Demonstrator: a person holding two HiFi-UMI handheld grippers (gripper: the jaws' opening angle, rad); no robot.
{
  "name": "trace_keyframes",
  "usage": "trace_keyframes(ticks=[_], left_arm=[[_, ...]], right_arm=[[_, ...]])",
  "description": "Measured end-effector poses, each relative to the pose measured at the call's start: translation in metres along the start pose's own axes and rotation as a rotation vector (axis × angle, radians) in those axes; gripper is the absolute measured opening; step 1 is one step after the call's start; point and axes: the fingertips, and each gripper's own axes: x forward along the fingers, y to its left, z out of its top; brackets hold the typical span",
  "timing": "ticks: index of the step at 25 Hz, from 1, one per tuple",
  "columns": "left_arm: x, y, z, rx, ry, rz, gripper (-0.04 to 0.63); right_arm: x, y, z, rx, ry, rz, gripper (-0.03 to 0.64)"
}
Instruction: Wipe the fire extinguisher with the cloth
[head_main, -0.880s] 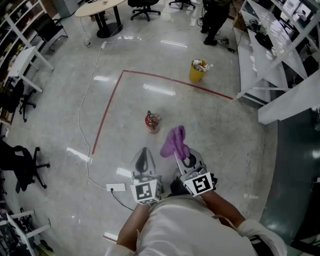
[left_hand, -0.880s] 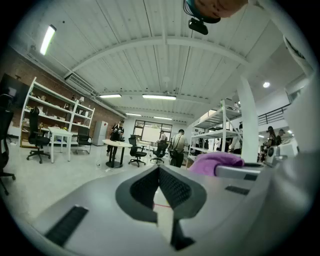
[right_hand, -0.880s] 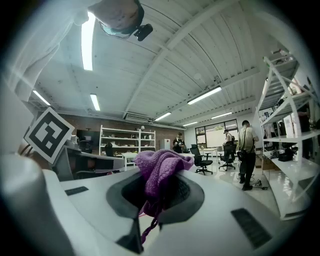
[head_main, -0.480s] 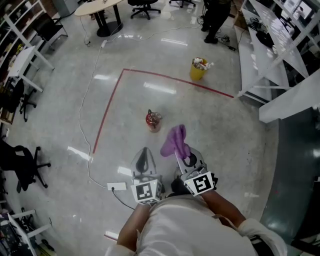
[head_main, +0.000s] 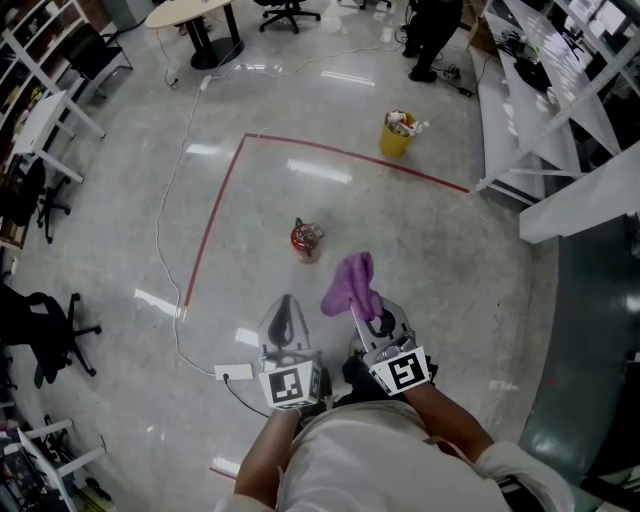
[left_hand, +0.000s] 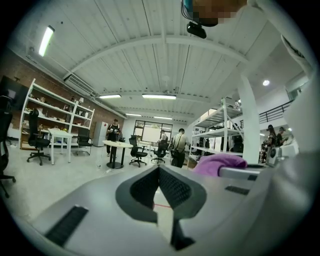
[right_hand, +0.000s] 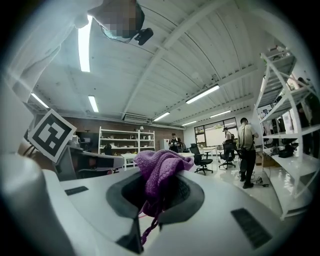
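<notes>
Two grippers: right gripper (head_main: 360, 306) clamps the purple cloth (head_main: 350, 283), left gripper (head_main: 287, 303) is closed on nothing. Fire extinguisher (head_main: 306, 241) stands upright on the floor (head_main: 430, 235) ahead (slightly left of the cloth), well apart.

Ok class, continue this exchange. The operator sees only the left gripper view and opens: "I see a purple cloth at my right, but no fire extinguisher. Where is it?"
Observer: The head view shows the fire extinguisher on the floor ahead of the left gripper, inside the corner of the red tape line.
Operator: Is that cloth gripped?
Observer: Yes. The right gripper view shows the right gripper shut on the purple cloth.
Operator: Is it touching the extinguisher?
Observer: No. In the head view the cloth is clear of it, nearer the person.
</notes>
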Motion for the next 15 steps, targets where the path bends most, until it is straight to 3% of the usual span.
trace_keyframes(ticks=[4, 8, 15], left_arm=[[0.012, 0.0, 0.0, -0.029, -0.01, -0.009, 0.005], [0.022, -0.001, -0.008, -0.007, 0.009, 0.004, 0.005], [0.046, -0.009, -0.02, 0.005, -0.054, 0.01, 0.005]], right_arm=[[0.009, -0.013, -0.007, -0.033, 0.014, -0.008, 0.049], [0.016, -0.027, -0.016, -0.084, 0.023, -0.008, 0.049], [0.03, -0.058, -0.035, -0.077, 0.019, 0.014, 0.049]])
